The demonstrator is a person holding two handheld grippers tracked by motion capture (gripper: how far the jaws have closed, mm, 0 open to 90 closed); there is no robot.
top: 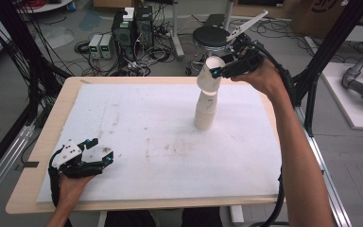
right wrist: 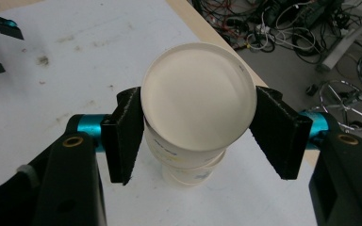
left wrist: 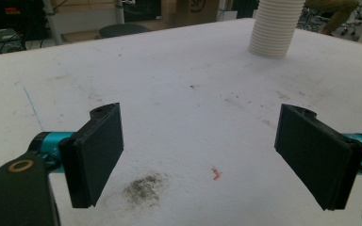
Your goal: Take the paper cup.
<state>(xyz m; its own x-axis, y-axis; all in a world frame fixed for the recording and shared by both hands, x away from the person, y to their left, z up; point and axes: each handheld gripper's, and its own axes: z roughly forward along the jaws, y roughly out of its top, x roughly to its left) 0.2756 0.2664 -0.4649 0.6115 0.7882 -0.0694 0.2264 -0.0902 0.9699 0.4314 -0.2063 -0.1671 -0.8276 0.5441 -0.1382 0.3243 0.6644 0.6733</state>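
Right claw (top: 219, 72) raised over the far right of the white surface (top: 137, 118), jaws pressed on either side of the top cup (right wrist: 198, 106), upside down, tilted, just above the cup stack (top: 205, 111). Left claw (top: 100, 153) low at the near left, jaws spread wide, holding nothing.
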